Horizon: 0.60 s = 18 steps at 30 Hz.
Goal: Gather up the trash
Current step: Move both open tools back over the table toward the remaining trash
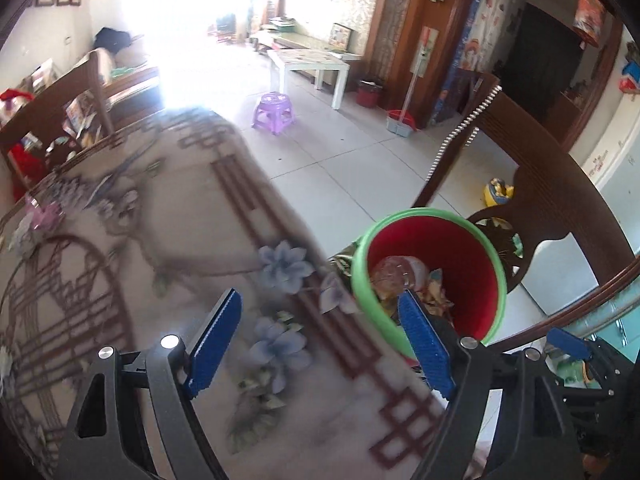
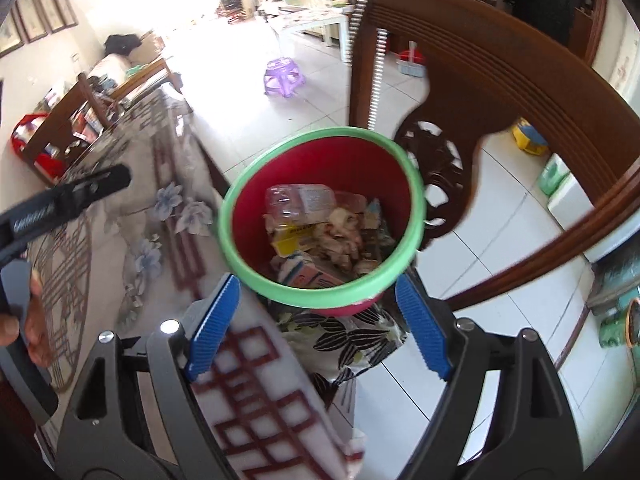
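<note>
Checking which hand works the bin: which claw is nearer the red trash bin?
Right. The right claw hangs open just short of the bin; the left claw, also open, is off to its side over the table.

A red bin (image 2: pixel 320 216) with a green rim stands upright just off the long edge of the worktop (image 2: pixel 132 216), beside its patterned cloth and in front of a carved wooden chair back (image 2: pixel 480 80). It seems to sit on a chair seat with a black-and-white leaf cushion (image 2: pixel 352 336), though the base is hidden. The bin is open-topped and holds trash at the bottom: a crumpled clear plastic bottle (image 2: pixel 300 200) lying on its side, a yellow-labelled wrapper (image 2: pixel 288 244), pale crumpled scraps (image 2: pixel 344 236) and a flattened pink-and-blue carton (image 2: pixel 308 274). From the left wrist view the same bin (image 1: pixel 456 264) shows its red inner wall with the bottle (image 1: pixel 396 272) at the bottom.
</note>
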Available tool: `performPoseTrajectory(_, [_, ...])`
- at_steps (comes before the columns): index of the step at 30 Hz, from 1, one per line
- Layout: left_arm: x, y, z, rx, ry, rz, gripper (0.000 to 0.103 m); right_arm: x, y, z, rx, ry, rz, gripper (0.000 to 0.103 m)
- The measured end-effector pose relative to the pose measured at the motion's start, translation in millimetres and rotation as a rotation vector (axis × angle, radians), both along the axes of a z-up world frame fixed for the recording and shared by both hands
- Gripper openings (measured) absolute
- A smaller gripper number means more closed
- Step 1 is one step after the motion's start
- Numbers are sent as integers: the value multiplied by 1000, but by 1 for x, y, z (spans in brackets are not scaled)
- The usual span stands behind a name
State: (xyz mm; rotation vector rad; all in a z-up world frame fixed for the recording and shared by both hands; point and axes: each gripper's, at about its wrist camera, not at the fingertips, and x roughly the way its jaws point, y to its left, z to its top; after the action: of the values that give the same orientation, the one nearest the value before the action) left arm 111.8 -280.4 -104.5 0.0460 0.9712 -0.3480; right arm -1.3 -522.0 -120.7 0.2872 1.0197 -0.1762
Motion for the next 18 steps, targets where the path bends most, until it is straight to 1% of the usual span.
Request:
performPoseTrajectory(5, [-13,95,-5,10,27,190,77,25,57,2,-8,0,143,79])
performPoseTrajectory(8, [-16,144,-9,32,31,282,77,37,98,5,-4,-10,230,80])
performPoseTrajectory(10, [-20,180,-10,32,33,348,77,42,125,6,3,-17,276,80])
performPoseTrajectory(14, [-23,240,-13,45,36,440,78,47,171,8,17,-24,347,81])
performPoseTrajectory(18, [-22,288,-19,49,45,498,78,53,211,7,17,-14,398,81])
